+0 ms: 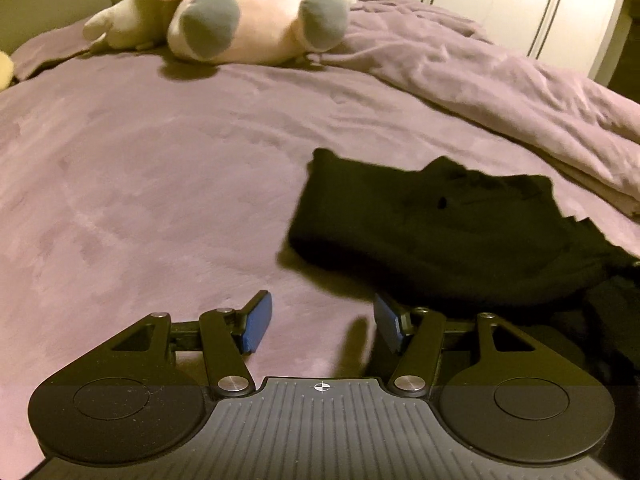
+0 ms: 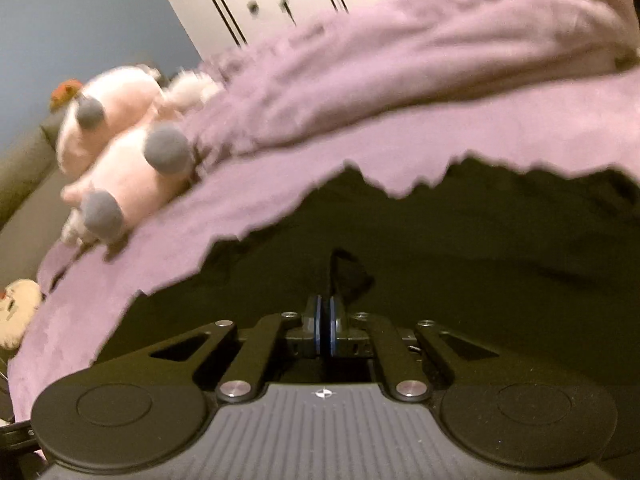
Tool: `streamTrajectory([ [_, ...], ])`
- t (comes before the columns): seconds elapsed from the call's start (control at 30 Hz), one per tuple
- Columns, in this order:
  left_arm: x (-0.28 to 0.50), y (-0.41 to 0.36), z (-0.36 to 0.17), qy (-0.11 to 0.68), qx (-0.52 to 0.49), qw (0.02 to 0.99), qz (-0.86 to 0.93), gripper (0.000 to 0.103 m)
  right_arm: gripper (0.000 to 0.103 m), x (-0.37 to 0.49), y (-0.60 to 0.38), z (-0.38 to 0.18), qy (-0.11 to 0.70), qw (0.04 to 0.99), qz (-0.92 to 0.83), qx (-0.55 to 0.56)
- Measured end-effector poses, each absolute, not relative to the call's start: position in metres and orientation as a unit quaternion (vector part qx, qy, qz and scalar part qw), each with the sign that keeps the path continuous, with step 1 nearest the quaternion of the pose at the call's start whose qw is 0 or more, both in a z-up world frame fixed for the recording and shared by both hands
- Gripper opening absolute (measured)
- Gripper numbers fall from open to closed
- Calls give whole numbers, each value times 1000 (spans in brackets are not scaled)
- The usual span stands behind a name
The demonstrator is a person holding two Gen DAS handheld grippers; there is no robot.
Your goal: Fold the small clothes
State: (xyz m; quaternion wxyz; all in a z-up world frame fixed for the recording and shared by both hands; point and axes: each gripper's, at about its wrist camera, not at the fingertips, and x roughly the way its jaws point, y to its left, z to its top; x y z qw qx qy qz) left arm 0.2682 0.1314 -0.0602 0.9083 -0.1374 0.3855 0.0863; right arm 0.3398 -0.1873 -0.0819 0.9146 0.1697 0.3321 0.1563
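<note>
Black garment, rumpled, partly folded, on purple bedspread

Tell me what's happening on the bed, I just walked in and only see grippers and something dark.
A person is folding a black garment on a purple bedspread with two handheld grippers. The right gripper has its jaws shut on a pinch of the black fabric. The left gripper has open jaws with nothing between them, just short of the garment's near edge. A pink plush toy lies farther back.
</note>
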Motion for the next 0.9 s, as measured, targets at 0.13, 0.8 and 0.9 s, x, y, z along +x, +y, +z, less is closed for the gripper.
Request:
streamTrajectory([
  [0.13,270,118,-52,377,-128,915,65,62,3,287,-219,-50,243,951,124,146],
  [0.8,290,77,-63,424,-79,900,66,63,32,277,-293,-113,374,883,84,272],
  [0.9,291,80,-67,425,-79,899,69,63,19,282,-285,-112,376,888,80,253],
])
